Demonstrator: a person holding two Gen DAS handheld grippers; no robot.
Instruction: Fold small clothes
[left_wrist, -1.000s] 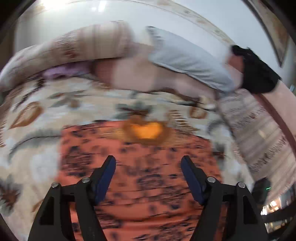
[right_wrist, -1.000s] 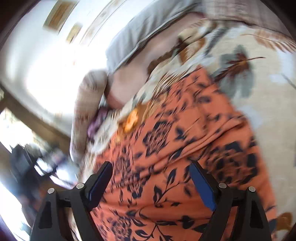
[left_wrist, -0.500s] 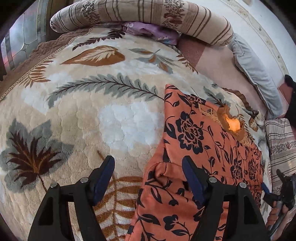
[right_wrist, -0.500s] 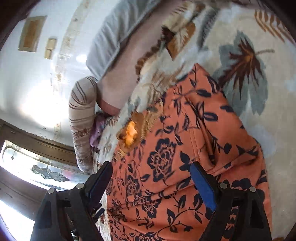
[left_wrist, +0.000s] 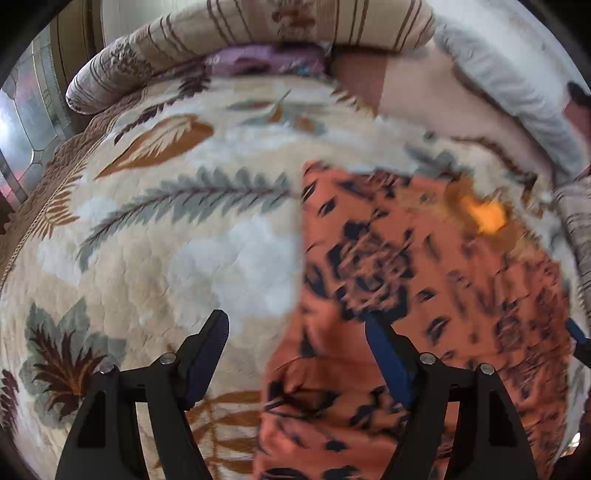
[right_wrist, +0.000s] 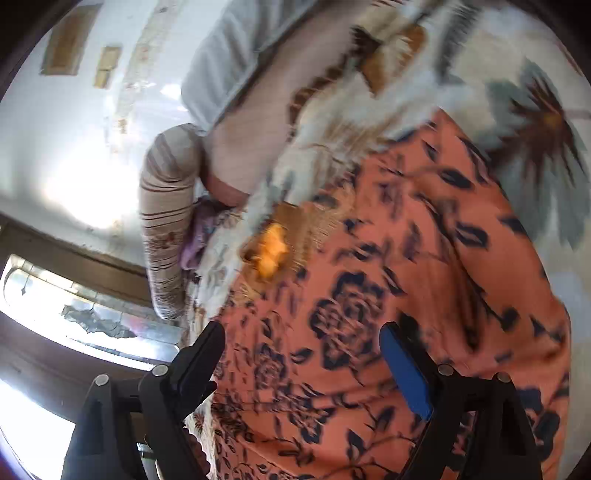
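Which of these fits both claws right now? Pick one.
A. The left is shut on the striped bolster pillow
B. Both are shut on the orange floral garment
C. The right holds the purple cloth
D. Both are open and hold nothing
D: the left claw and the right claw each show a wide gap between their fingers, with the orange floral garment lying ungripped on the leaf-patterned blanket.
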